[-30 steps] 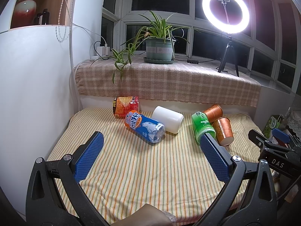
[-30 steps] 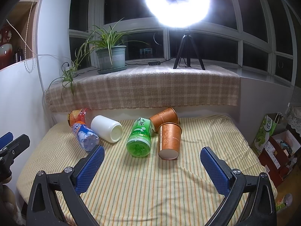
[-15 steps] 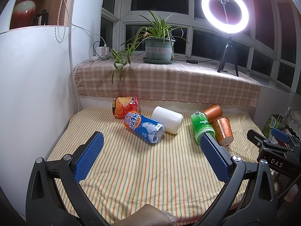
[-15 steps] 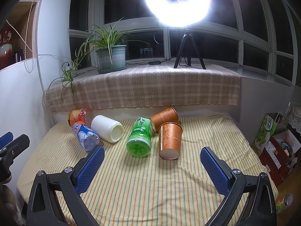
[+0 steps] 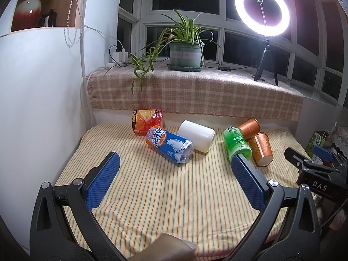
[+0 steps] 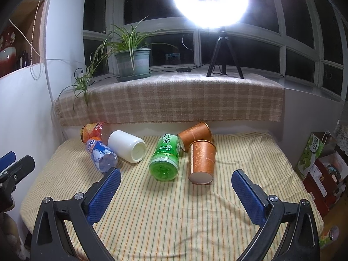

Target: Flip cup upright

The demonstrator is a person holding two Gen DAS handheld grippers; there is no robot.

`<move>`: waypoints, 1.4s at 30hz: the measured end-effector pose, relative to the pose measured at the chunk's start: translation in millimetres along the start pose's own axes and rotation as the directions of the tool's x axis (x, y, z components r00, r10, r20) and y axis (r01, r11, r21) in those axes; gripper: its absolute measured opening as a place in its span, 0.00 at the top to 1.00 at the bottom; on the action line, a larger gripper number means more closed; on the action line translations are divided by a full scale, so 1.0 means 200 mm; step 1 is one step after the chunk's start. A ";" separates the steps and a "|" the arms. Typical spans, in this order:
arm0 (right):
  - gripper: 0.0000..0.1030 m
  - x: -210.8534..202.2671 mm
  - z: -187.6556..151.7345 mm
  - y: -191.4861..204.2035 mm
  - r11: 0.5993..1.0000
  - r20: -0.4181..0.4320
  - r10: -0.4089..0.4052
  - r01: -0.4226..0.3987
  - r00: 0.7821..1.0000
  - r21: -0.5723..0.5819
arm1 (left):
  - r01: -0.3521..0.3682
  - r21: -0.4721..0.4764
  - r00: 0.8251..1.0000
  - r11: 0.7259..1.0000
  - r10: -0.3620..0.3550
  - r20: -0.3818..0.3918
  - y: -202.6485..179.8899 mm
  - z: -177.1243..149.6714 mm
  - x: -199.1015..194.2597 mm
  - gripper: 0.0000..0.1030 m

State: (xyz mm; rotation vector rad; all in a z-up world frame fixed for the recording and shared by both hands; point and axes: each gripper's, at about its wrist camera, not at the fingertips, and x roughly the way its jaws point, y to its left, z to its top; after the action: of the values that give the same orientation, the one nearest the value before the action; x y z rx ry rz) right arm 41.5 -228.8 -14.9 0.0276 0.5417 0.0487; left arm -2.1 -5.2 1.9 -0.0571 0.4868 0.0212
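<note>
Hovering over the near edge of the striped cloth [image 6: 174, 217], the right gripper [image 6: 176, 192] is seen with its blue pads spread wide and nothing between them. The left gripper [image 5: 176, 181] is likewise held wide apart and empty, lower left of the green bottle [image 5: 237, 144].

Just beyond the right gripper, and slightly right of its midline, the near cup [image 6: 202, 162] is found lying on its side. Its closed base is turned toward the gripper and its open rim points away, so the long axis runs nearly along the line of approach. On its left it is flanked by the green bottle [image 6: 165, 158], which lies close beside it; whether the two touch cannot be told. Behind it, a second cup [image 6: 194, 133] lies tipped with its rim to the right, its base end close against the bottle's far end.

From the left gripper, the near cup [image 5: 261, 150] is seen off to the right, past the bottle. The right gripper is therefore judged the nearer and better aligned, and a grasp across the cup's side is judged to be called for.

Farther left of the bottle, a white jar [image 6: 128, 149], a blue bottle [image 6: 101, 155] and an orange bottle [image 6: 92, 131] are laid on their sides. A plant [image 6: 132, 62] is set on the sill beyond.
</note>
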 end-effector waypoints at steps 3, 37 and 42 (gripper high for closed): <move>0.00 0.03 0.01 0.01 1.000 -0.006 0.027 -0.027 1.000 -0.014 | -0.003 0.000 1.000 1.000 0.003 -0.008 0.02 -0.02 0.01 0.00; 0.11 1.11 0.35 0.52 0.729 -0.580 0.236 -0.537 0.780 -0.425 | -0.274 -0.128 0.957 0.953 0.257 -0.136 0.64 -0.24 -0.06 0.00; 0.14 1.20 0.34 0.62 0.669 -0.613 0.174 -0.549 0.771 -0.501 | -0.306 -0.147 0.947 0.941 0.286 -0.145 0.71 -0.25 -0.09 0.00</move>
State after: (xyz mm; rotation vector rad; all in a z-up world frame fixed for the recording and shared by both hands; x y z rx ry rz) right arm 277.4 -94.0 -76.1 -0.6005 1.0424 0.6894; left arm -45.5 132.8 -41.5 -0.1505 0.6118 0.3573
